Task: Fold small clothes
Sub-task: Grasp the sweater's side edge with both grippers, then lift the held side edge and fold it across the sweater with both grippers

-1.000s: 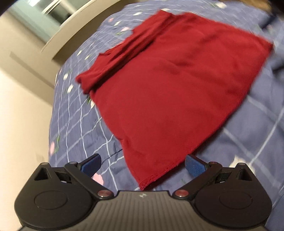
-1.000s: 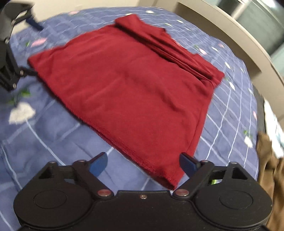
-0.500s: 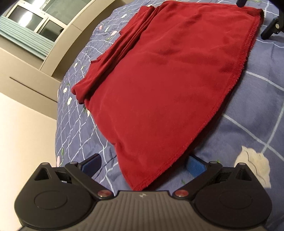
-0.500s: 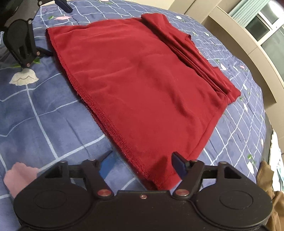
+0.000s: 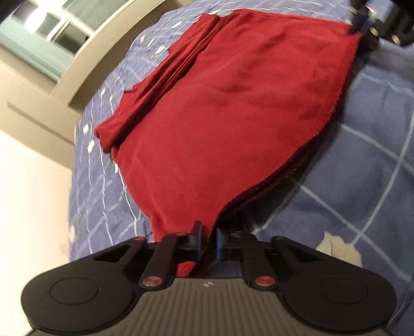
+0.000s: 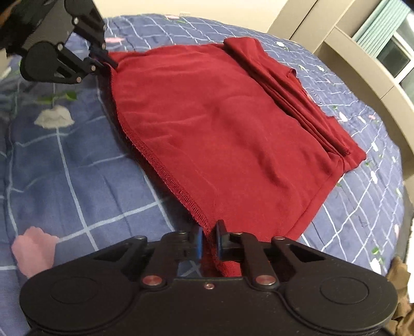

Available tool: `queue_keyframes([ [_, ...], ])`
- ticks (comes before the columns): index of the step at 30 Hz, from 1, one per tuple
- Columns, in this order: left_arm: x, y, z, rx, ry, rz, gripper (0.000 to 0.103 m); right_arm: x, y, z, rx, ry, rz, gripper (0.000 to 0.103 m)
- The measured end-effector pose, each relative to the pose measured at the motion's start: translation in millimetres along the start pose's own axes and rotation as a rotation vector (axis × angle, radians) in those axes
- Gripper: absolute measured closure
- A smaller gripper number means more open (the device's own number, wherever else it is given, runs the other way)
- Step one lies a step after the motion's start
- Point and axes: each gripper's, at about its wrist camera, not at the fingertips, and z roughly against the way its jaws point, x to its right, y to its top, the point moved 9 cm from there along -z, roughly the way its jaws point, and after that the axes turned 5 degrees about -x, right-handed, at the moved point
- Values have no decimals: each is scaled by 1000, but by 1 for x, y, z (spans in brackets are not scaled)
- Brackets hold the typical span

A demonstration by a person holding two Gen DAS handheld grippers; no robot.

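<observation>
A dark red garment (image 5: 233,103) lies flat on the bed, with folded layers bunched along its far side (image 6: 297,103). My left gripper (image 5: 208,241) has its jaws closing on the garment's near hem corner, blue pads pressing the cloth. My right gripper (image 6: 208,241) is closing the same way on the other hem corner, with red fabric pinched between its pads. In the right wrist view the left gripper (image 6: 108,60) shows at the top left, gripping its corner. The right gripper (image 5: 359,23) appears at the top right of the left wrist view.
A blue checked bedspread (image 6: 64,160) with flower prints covers the bed under the garment. A beige bed frame (image 5: 103,46) and a window (image 6: 396,51) lie beyond the far side. Brown cloth (image 6: 398,279) sits off the bed's right edge.
Both grippers went from wide open to shut on the two hem corners of the red garment. Each has come down a little closer to the cloth.
</observation>
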Motion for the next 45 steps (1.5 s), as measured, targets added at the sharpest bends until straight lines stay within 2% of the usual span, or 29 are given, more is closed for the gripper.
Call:
queue_keyframes([
  [4,-15,3,5,-3,-54,82,99,9,6,7,11,49,-13,97],
  [9,-29,7,13,16,-93,70,99,23,14,12,2,96,-55,98],
  [14,-48,18,20,34,-136,51,100,41,26,21,-3,108,-99,98],
  [18,-76,40,26,51,-157,56,100,62,40,25,6,93,-114,98],
  [23,-117,80,29,73,-188,58,100,107,67,31,24,72,-161,98],
  [27,-152,117,28,72,-250,46,100,149,94,34,48,58,-154,99],
  [33,-213,164,5,80,-288,16,100,214,134,21,88,53,-119,99],
  [39,-257,205,-31,64,-321,26,100,267,169,-4,87,73,-93,99],
  [45,-288,239,-73,1,-375,39,100,313,197,-34,67,63,-63,99],
])
